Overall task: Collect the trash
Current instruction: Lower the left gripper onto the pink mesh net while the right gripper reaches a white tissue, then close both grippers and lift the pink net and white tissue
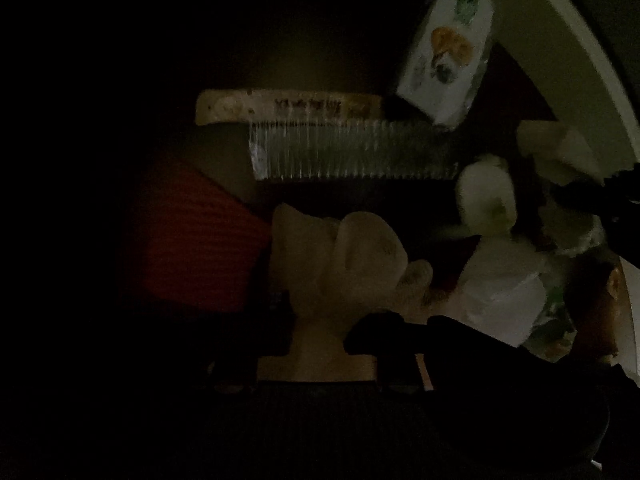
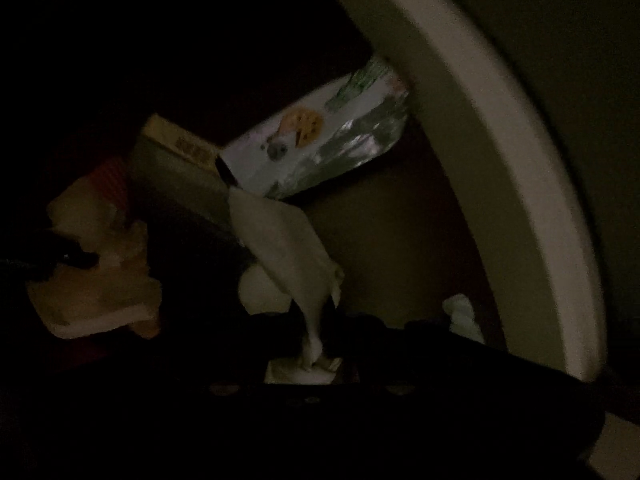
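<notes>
The scene is very dark. In the left wrist view my left gripper (image 1: 326, 332) is shut on a crumpled cream tissue wad (image 1: 340, 252) that bulges out ahead of the fingers. In the right wrist view my right gripper (image 2: 310, 364) is shut on the twisted end of a white tissue (image 2: 288, 248), which spreads out beyond the fingertips. The tissue wad (image 2: 92, 280) and a dark finger of the left gripper show at the left edge of the right wrist view. More white tissues (image 1: 488, 196) lie to the right of the left gripper.
A cookie snack wrapper (image 1: 444, 60) (image 2: 304, 148) lies against a pale curved rim (image 1: 560, 52) (image 2: 480, 140). A flat printed packet (image 1: 288, 108) and a ridged clear tray (image 1: 352, 152) lie beyond the wad. A red ribbed thing (image 1: 192, 236) sits left. A small tissue scrap (image 2: 464, 316) lies by the rim.
</notes>
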`<state>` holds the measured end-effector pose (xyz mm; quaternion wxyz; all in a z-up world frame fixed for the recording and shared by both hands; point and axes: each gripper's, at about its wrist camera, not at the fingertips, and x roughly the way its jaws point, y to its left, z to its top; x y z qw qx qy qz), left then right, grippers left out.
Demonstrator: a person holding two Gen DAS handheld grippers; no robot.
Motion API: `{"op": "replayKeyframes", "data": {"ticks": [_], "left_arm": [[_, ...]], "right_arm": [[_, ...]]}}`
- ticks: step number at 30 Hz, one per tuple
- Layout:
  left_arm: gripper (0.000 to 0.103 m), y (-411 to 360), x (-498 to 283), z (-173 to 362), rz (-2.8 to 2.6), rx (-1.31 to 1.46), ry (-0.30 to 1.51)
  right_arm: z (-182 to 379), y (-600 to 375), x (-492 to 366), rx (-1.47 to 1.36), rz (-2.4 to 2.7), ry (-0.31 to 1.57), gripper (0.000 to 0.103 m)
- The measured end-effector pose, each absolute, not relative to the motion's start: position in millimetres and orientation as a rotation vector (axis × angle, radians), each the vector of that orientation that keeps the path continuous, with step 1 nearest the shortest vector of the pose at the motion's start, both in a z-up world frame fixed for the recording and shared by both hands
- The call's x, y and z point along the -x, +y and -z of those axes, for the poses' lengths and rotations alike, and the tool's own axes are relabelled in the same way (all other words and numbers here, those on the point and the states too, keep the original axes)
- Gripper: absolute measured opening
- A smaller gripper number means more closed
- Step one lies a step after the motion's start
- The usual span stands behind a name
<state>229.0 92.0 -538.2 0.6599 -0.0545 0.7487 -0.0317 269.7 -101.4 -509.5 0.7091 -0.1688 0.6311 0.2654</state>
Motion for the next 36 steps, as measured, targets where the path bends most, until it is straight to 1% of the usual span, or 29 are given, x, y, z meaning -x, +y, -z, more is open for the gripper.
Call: {"op": "replayKeyframes", "data": {"ticks": [6,9,11,14,16,21,32,36], "left_arm": [[0.018,88.1,-225.5,473.2,0.050,0.121,1.607],[0.018,86.7,-220.7,424.1,0.039,0.102,1.494],[0.018,86.7,-221.1,381.4,0.031,0.067,1.371],[0.018,91.4,-222.1,325.7,0.011,0.083,1.245],[0.018,95.3,-221.2,277.9,0.003,0.086,1.145],[0.018,109.0,-211.3,168.8,0.014,0.109,0.956],[0.018,158.7,-183.0,-34.8,-0.054,0.110,0.615],[0.019,185.7,-186.2,-92.6,-0.088,0.141,0.544]], "right_arm": [[428.8,-114.8,-260.9,0.285,-0.578,1.321,0.006],[376.4,-118.7,-249.8,0.260,-0.582,1.270,0.006],[343.3,-117.1,-244.6,0.244,-0.587,1.227,0.006],[290.1,-114.4,-239.0,0.230,-0.588,1.149,0.006],[254.5,-111.8,-237.0,0.196,-0.592,1.104,0.006],[158.0,-102.1,-228.1,0.177,-0.611,0.951,0.006],[-33.3,-71.4,-227.5,0.130,-0.695,0.633,0.006],[-87.2,-46.5,-237.4,0.118,-0.729,0.529,0.006]]}}
